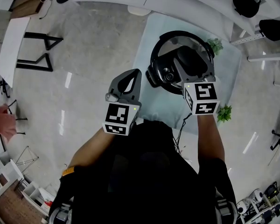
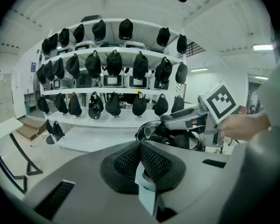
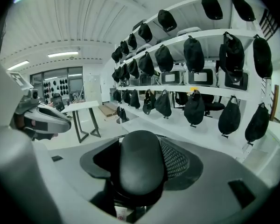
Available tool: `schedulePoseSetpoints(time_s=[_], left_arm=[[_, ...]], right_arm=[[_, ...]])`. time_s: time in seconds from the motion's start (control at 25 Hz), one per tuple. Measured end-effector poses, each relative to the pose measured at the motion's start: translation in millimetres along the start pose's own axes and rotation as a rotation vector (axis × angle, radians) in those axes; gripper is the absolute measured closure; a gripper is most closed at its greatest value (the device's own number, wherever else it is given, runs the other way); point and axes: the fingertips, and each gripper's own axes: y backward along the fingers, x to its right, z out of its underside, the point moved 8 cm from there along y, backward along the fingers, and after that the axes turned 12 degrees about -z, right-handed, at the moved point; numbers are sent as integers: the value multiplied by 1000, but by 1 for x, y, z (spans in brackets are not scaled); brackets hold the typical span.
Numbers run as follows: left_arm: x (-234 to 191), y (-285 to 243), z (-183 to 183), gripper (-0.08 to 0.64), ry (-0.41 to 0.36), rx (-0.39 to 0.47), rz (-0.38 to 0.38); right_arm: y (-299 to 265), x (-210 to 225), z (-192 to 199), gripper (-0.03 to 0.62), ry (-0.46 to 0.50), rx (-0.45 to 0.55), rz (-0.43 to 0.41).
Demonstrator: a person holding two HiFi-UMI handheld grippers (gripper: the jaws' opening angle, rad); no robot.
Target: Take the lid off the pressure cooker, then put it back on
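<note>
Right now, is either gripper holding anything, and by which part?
Right gripper clamps the pressure cooker lid by its black handle; left gripper is shut, empty.

The person wears a black top point(image 1: 144, 181) and orange wristband point(image 1: 67, 171); the grey left gripper point(image 1: 132, 78) and right gripper point(image 1: 189, 62) bear black-on-white marker cubes point(image 1: 120, 118).

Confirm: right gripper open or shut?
Shut: in its own view the right gripper clamps the black lid handle.

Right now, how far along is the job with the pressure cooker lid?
Done: nothing visibly; the lid seems still on the cooker. In hand: the right tongs grip its black handle; the left tongs are shut, empty. Left: lift it off, put it back.
</note>
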Motion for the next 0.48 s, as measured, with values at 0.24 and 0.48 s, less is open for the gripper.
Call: schedulePoseSetpoints(time_s=[0.24,0.48], left_arm=[[-5,10,-3,554,16,10,4],[-6,22,-8,552,3,33,35]], right_arm=[[12,-2,-14,299,-8,41,6],[41,-14,-24,299,-11,91,53]])
